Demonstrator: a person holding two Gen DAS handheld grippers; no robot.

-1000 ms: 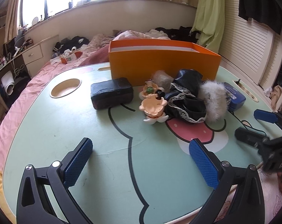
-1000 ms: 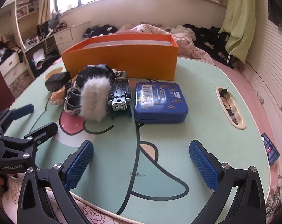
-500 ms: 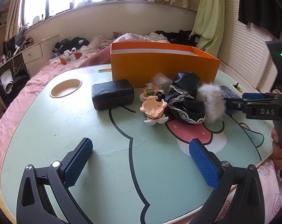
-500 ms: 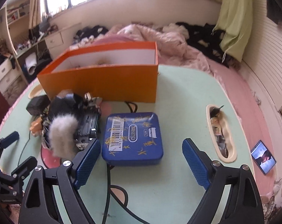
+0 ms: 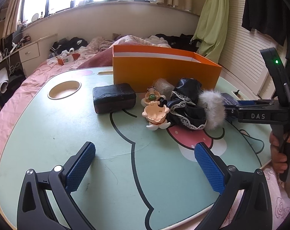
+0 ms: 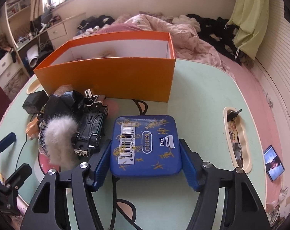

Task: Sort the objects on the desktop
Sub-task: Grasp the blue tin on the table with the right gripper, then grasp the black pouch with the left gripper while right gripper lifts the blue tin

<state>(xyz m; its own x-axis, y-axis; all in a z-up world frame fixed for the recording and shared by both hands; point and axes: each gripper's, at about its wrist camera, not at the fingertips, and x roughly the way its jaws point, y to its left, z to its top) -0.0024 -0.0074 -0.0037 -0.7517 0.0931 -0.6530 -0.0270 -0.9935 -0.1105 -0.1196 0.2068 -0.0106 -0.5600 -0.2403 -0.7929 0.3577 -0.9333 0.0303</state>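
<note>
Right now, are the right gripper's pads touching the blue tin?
Touching. The right wrist view shows both blue pads pressed flat against the left and right sides of the blue tin, with no gap visible on either side of the right gripper.

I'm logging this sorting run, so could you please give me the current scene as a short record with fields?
surface: green cartoon-print table
sorting container: orange box, open top, at the table's far side
right gripper: pads against both sides of the blue tin
left gripper: open, holding nothing, over bare table
unsorted pile: black case, doll parts, black lace garment, white fur trim, black toy car
</note>
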